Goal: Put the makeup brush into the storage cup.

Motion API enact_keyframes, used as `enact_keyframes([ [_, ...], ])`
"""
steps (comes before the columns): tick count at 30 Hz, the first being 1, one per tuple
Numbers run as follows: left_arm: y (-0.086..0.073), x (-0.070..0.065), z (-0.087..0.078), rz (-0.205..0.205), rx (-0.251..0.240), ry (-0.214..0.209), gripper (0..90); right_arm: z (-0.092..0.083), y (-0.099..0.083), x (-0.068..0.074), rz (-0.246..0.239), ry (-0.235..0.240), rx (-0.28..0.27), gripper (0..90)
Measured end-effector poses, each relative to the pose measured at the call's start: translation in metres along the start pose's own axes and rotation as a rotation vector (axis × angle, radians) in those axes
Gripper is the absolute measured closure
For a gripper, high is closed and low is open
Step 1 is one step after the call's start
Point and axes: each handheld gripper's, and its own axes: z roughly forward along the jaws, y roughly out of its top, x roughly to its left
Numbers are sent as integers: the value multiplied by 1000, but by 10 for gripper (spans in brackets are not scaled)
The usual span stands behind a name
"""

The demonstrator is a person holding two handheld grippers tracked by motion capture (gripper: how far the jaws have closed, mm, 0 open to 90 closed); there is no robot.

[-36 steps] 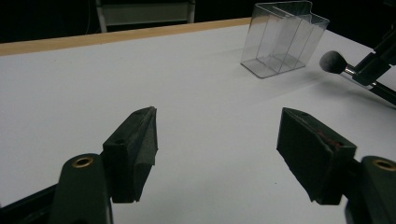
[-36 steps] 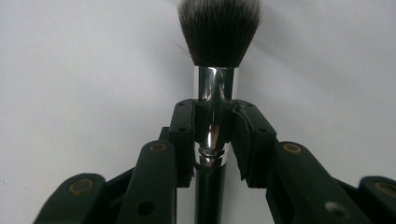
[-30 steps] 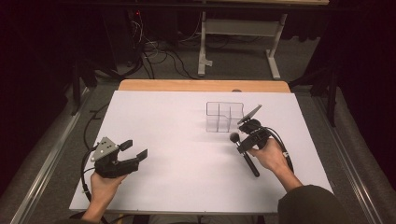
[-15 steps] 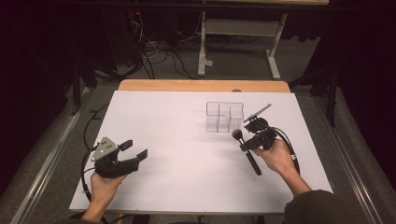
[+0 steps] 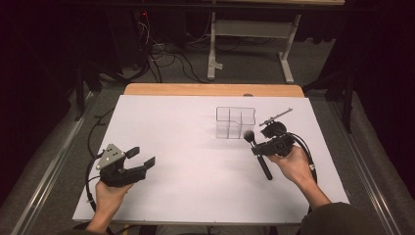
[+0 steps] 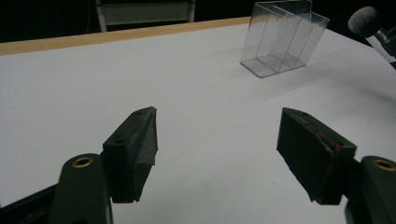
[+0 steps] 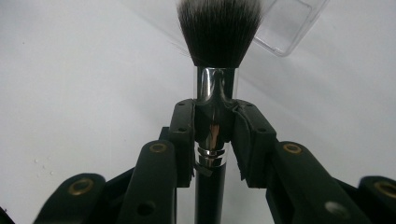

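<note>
A person at a white-topped table [image 5: 195,196] is holding a makeup brush [image 7: 217,84] in the right gripper [image 5: 274,145], right of centre in the high view, just below and beside a clear divided organizer [image 5: 235,122]. The jaws are clamping tight on the brush's chrome ferrule, bristles pointing up toward the organizer's corner in the right gripper view, the black handle trailing down toward the hand. A thin grey-handled tool [image 5: 276,116] is lying on the table just above the gripper, at the organizer's right.

At lower left of the high view, the left gripper [image 5: 139,159] is resting over bare table with its jaws standing wide apart and nothing between them; its own camera is looking across to the organizer at upper right of that frame.

The risk from here, by the look of it: the ferrule is smooth and round, so the brush could twist or slip in the pads, and the light organizer could slide or tip if the brush head catches its rim instead of entering a compartment, since nothing is steadying it.
</note>
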Motion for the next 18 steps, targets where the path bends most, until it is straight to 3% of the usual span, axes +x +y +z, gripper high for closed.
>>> enact_keyframes([
  [18,0,0,0,1,0,0,289,-16,1,-3,-11,27,-160,725],
])
